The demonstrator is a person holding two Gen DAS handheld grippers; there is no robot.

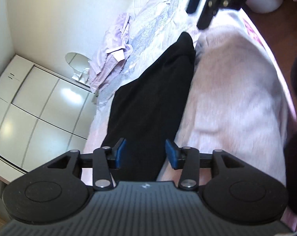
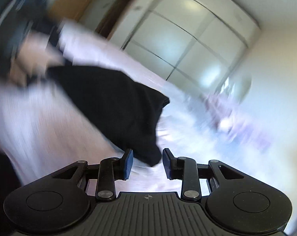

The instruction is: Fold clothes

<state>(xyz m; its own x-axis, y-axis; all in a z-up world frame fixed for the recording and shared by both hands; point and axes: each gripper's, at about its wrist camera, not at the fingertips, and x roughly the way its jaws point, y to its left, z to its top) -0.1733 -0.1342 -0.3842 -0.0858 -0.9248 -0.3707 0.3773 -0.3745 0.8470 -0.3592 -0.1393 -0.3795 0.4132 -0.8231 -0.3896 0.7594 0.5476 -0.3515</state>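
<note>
**A:** What do I have on the left wrist?

**B:** My left gripper (image 1: 146, 153) has its fingers spread, nothing pinched. The near end of the black garment (image 1: 154, 98) lies below the gap between the blue pads (image 1: 121, 153); whether they touch the cloth I cannot tell. The garment runs long and narrow away from me over the pink blanket (image 1: 236, 102) on the bed.

**A:** Anything this view gives that the right one lacks?

**B:** Yes. It is sharp. I see the right gripper (image 1: 199, 5) at the far end, above the garment's far tip. Left of the garment lies a heap of lilac cloth (image 1: 113, 59), and beyond it a round mirror (image 1: 77, 59) and a white wardrobe (image 1: 36, 102).

**A:** And the right wrist?

**B:** Heavily blurred. My right gripper (image 2: 147, 164) also stands parted, holding nothing. A corner of the garment (image 2: 113, 106) reaches down between the fingers (image 2: 128, 161); contact is unclear. From here the garment stretches far left toward a smeared dark shape (image 2: 20, 29) that I cannot identify. The wardrobe (image 2: 187, 39) shows at the far right.
</note>
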